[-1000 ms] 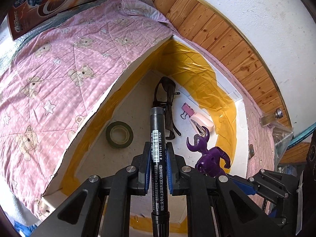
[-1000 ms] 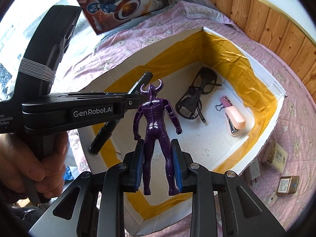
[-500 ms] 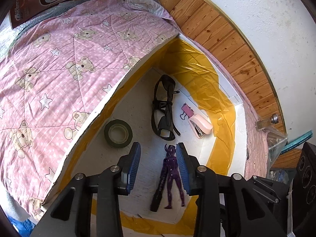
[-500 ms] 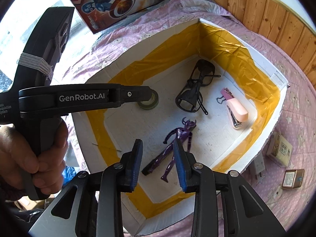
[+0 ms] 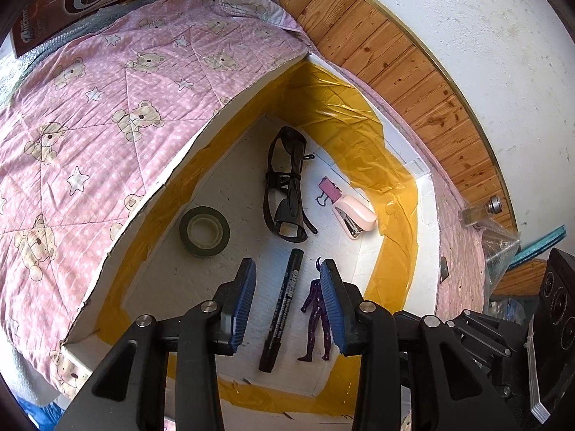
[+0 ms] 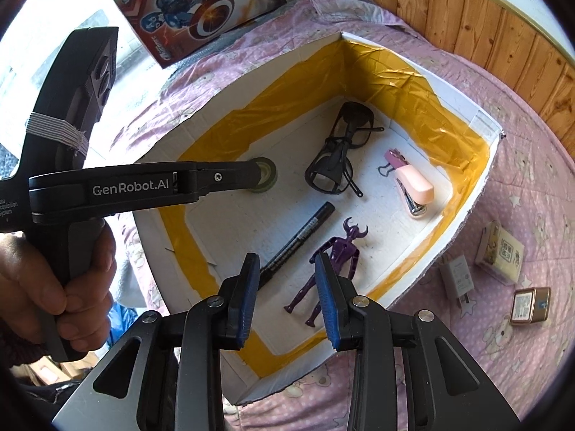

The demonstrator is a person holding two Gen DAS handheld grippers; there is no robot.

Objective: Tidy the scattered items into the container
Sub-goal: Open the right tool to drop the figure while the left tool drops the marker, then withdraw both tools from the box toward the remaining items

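- Your left gripper (image 5: 287, 301), black-armed with blue ribbed pads, hangs over the near end of the box, jaws spread wide, nothing between them. In the right wrist view your left hand (image 6: 54, 283) wraps its handle and the arm reaches level across the box's left wall.
- Your right gripper (image 6: 287, 298), same build, points down into the box from the near side, jaws likewise spread and empty.
- White open-topped cardboard box lined with yellow tape (image 6: 463, 212): sits on a pink quilt with a teddy-bear print (image 5: 90, 125).
- Black marker pen with white lettering (image 5: 284, 301): lies flat on the box floor, just beside the figure.
- Purple horned plastic action figure (image 6: 337, 255): lies flat, limbs splayed, horns toward the far wall.
- Black-framed folded glasses (image 5: 285, 186): farther in, mid-floor.
- Dark green roll of tape (image 5: 205, 226): by the left wall.
- Pale pink stapler (image 6: 413, 186) touches a small pink binder clip (image 6: 395, 158), near the right wall.
- Outside the box, on the quilt to the right: white plug adapter (image 6: 456, 276), cream carton (image 6: 501, 251), small bronze tin (image 6: 530, 305).
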